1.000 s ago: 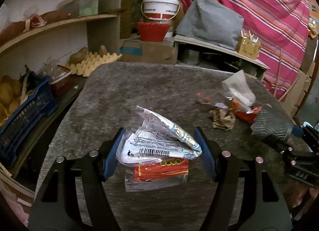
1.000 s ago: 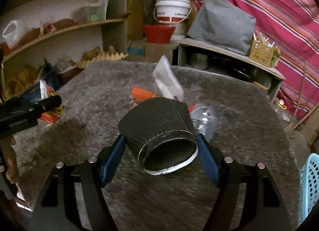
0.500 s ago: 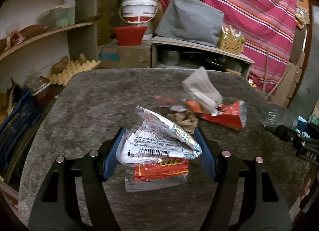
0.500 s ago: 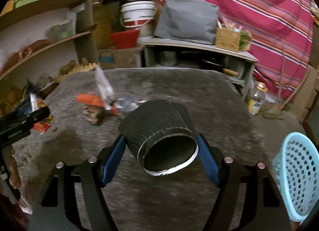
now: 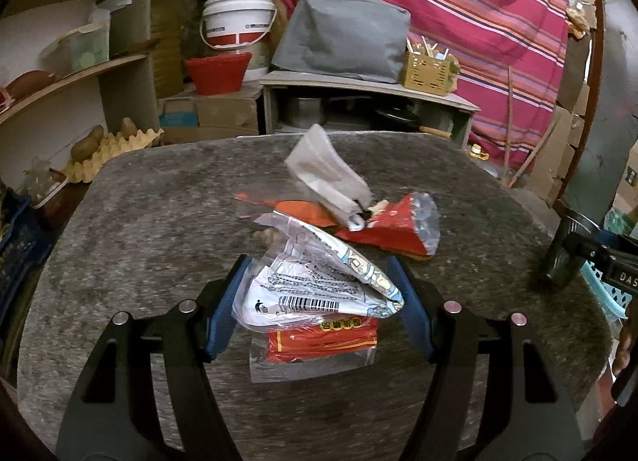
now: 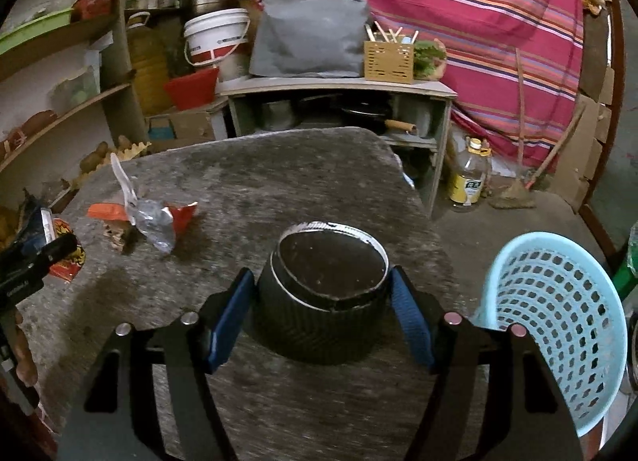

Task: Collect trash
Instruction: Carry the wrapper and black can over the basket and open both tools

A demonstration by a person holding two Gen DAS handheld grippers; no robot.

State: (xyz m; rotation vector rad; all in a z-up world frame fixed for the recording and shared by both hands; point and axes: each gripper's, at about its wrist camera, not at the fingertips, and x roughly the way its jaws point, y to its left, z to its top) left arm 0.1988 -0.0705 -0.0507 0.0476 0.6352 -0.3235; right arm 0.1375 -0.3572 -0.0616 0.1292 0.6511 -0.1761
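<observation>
My left gripper [image 5: 319, 301] is shut on a crumpled white printed wrapper [image 5: 315, 281], with a red packet [image 5: 323, 341] hanging under it. Beyond it on the grey table [image 5: 159, 202] lie a red foil wrapper [image 5: 394, 230] and a pale plastic bag [image 5: 327, 174]. My right gripper [image 6: 321, 293] holds a black ribbed cup [image 6: 319, 325], base towards the camera; its jaws are closing on the cup and both blue pads sit against its sides. A light blue basket [image 6: 558, 321] stands low at the right, beside the table's edge.
Shelves with an egg tray [image 5: 107, 150] and boxes line the left. Behind the table are a low grey cabinet [image 6: 339, 90], a white bucket [image 5: 239, 18] and a striped pink cloth. An oil bottle [image 6: 466, 178] stands on the floor. The left gripper body [image 6: 36, 261] shows at the right view's left edge.
Both views have swung right: the trash pile slid left, and the blue basket came into the right view. The cup tipped in the right jaws, so its base now faces the camera instead of its mouth.
</observation>
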